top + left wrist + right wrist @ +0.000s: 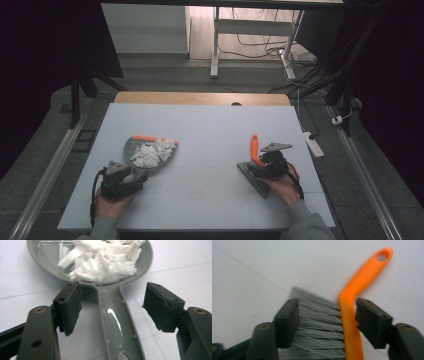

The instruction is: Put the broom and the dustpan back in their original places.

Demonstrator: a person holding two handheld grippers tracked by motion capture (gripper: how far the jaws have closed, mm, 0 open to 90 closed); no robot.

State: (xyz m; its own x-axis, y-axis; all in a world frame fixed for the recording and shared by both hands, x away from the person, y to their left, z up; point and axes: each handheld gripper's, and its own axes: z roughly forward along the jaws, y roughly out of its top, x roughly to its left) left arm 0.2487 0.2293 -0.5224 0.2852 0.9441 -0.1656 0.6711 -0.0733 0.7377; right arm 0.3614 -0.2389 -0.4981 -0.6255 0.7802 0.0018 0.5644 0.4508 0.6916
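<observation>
Resting left of centre on the table (pixel 210 130), the grey dustpan (pixel 134 148) holds white paper scraps (pixel 152 152). Left gripper (pixel 113 307) gapes wide astride its handle, gripping nothing. Right gripper (pixel 327 322), lower right, clamps the orange-handled brush (pixel 352 315).

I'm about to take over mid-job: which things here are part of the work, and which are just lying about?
In the job:
grey dustpan between the open left gripper
white paper scraps heaped in its pan
orange-handled brush, right gripper around it

Lying about:
white power strip on the floor
tangled cables on the floor
</observation>
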